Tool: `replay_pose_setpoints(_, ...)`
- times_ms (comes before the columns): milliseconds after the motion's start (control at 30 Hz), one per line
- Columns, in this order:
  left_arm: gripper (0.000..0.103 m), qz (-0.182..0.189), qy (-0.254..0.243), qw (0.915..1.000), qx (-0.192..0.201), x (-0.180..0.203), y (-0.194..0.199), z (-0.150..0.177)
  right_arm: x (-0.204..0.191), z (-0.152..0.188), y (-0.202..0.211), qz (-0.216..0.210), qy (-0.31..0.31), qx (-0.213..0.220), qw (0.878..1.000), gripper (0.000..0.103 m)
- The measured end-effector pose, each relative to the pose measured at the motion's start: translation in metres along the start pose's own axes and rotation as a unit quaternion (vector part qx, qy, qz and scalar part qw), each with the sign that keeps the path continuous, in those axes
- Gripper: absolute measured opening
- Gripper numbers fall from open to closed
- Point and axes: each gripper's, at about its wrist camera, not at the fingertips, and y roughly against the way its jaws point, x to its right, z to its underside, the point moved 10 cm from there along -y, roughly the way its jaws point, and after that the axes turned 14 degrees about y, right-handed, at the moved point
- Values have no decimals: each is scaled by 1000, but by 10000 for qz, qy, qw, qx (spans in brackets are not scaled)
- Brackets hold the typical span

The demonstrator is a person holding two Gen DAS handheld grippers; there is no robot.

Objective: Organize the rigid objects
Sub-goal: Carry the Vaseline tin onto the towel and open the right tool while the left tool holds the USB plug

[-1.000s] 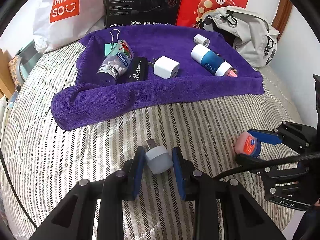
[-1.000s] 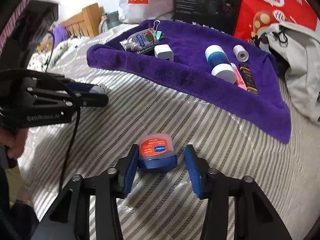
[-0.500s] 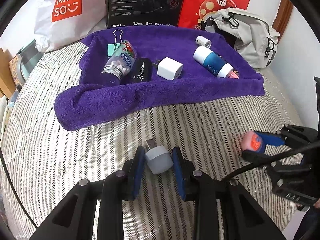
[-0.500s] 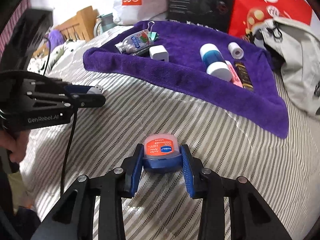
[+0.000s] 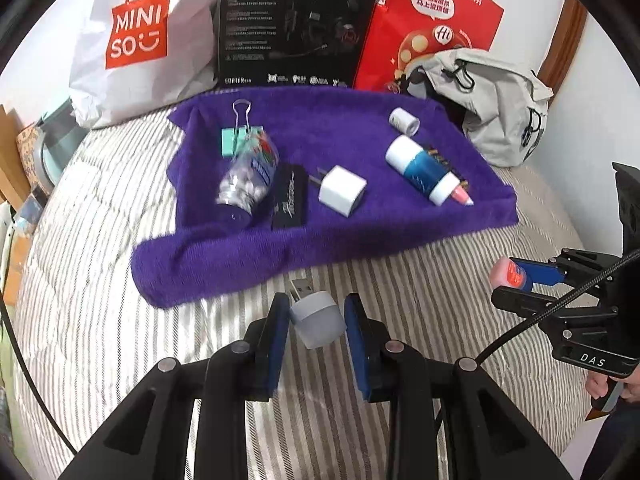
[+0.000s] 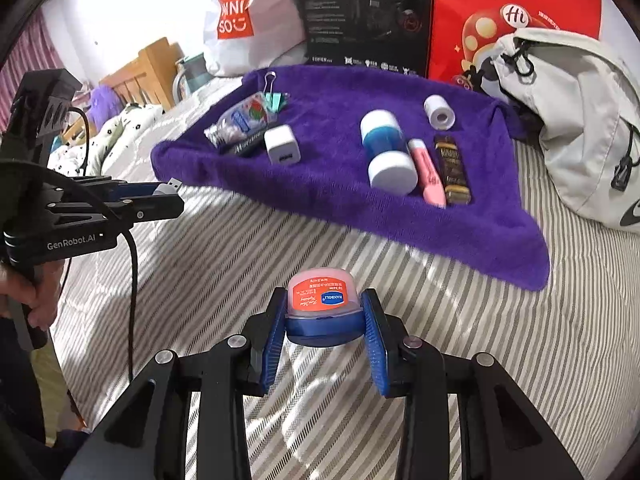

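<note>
Left gripper (image 5: 317, 322) level above bedspread (image 5: 100, 280), clamping grey USB adapter (image 5: 318, 319), right gripper (image 6: 324, 320) gripping balm jar (image 6: 322, 306).

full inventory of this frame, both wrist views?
towel: 1, purple, on the striped bed
binder clip: 1, teal, towel's far left
bottle: 1, clear, lying by the clip
black case: 1, beside the bottle
charger: 1, white, towel centre
tube: 1, blue-white, towel right
tape roll: 1, white, behind the tube
highlighter: 1, pink, beside the tube
brown bar: 1, beside the highlighter
bags: white, red and grey, behind the towel
black box: 1, behind
USB adapter: 1, grey, in left gripper
balm jar: 1, pink-blue, in right gripper
</note>
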Motion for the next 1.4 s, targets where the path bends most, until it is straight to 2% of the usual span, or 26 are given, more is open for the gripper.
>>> replay_pose_setpoints(367, 27, -33, 10, 9999, 145, -3, 1, -33, 16, -60, -7, -122, 14, 354, 9993, 37)
replay_pose_setpoints(567, 27, -97, 107, 9998, 154, -16, -2, -38, 29, -85, -32, -62, 13, 228, 9997, 37)
replay_pose_setpoints(967, 27, -38, 263, 9996, 132, -33, -5, -41, 21, -92, -90, -90, 141, -378, 9991, 37)
replay_pose_setpoints(1200, 27, 56, 311, 9994, 142, -35, -4, -41, 17, -97, -96, 36, 322, -482, 9983, 37)
replay_pose_setpoints(1400, 27, 92, 272, 9995, 152, -34, 0, -40, 16, -97, -97, -17, 516, -663, 9965, 37)
